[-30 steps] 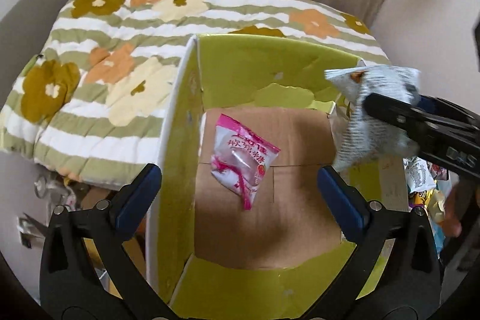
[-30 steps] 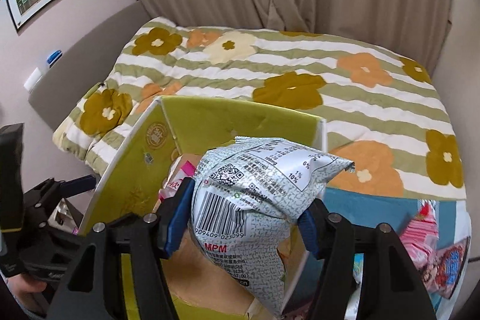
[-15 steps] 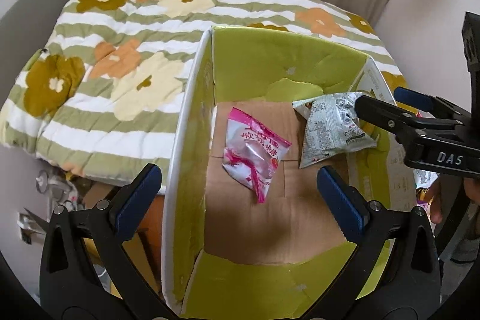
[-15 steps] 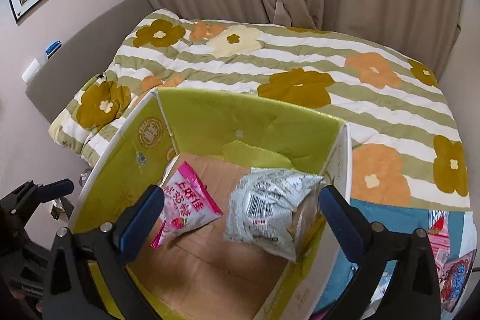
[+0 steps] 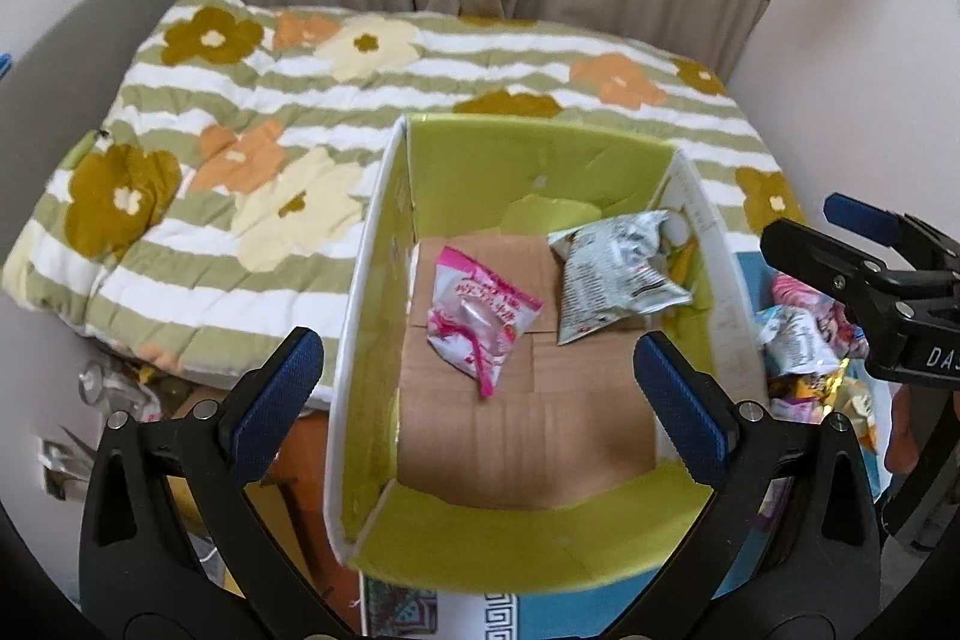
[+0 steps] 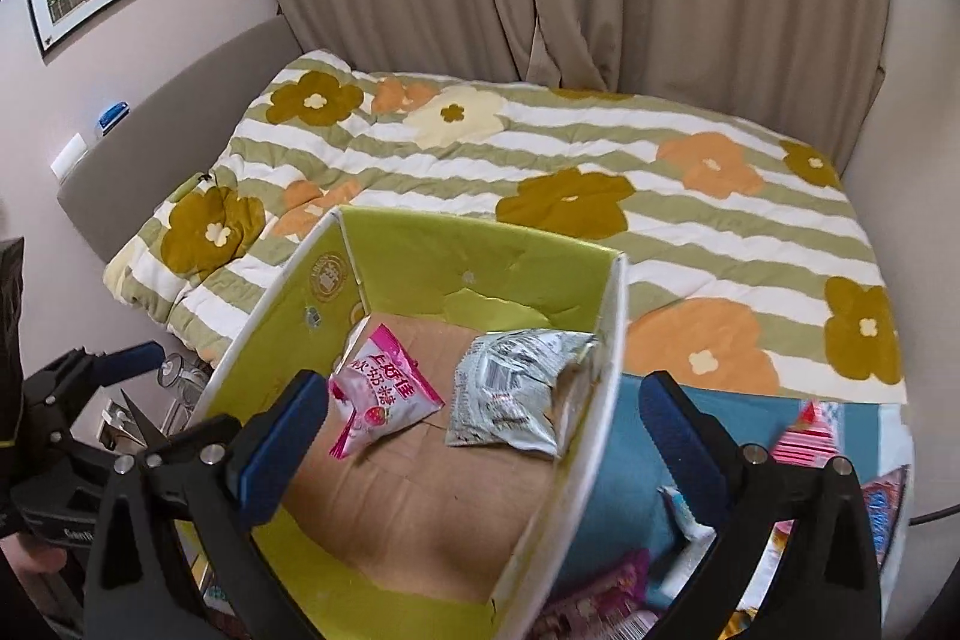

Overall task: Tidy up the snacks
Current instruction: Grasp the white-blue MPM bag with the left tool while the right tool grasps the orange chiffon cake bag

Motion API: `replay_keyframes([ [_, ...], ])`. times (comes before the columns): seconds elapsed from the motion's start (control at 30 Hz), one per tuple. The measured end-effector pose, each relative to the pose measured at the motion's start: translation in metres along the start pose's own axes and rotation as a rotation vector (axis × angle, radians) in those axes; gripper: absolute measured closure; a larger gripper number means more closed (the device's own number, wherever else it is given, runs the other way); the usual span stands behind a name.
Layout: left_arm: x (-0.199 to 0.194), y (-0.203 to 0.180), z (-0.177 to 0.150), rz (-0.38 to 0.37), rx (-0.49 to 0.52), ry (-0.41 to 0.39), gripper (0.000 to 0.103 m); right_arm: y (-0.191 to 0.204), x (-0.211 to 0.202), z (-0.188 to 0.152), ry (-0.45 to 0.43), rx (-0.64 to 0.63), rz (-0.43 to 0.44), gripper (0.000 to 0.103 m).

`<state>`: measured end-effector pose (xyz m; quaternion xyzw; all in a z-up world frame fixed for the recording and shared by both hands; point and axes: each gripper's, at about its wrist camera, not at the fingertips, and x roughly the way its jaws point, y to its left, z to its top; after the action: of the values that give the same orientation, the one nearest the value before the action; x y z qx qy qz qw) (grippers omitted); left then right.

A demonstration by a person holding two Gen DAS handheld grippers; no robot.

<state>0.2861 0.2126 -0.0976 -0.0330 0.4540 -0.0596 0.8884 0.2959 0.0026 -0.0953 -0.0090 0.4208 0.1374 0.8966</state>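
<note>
An open cardboard box with green inner walls stands before the bed; it also shows in the right wrist view. On its brown floor lie a pink candy packet and a silver-grey snack bag, side by side. My left gripper is open and empty above the box's near end. My right gripper is open and empty above the box's right wall; it shows at the right of the left wrist view.
A pile of loose snack packets lies on a blue mat right of the box; more packets show there. A bed with a flowered striped quilt fills the back. Clutter sits on the floor at the left.
My right gripper opened and let the silver-grey bag drop into the box beside the pink packet, then drew back to the right. The left gripper pulled back a little.
</note>
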Motion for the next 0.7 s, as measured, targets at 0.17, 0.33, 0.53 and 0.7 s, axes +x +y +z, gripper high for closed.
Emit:
replay_keyframes([
  [0.17,-0.040,-0.029,-0.017,0.018,-0.016,-0.067,0.000,-0.013,-0.048,-0.015,-0.060,0.015,0.021,0.000],
  [0.33,-0.073,-0.076,-0.040,0.006,-0.020,-0.114,0.000,-0.039,-0.099,-0.040,-0.101,0.018,0.012,0.000],
  [0.53,-0.093,-0.147,-0.077,-0.043,0.001,-0.139,0.000,-0.086,-0.154,-0.084,-0.121,0.025,-0.033,0.000],
  [0.7,-0.094,-0.205,-0.114,-0.084,0.021,-0.115,0.000,-0.128,-0.187,-0.127,-0.129,0.031,-0.074,0.000],
])
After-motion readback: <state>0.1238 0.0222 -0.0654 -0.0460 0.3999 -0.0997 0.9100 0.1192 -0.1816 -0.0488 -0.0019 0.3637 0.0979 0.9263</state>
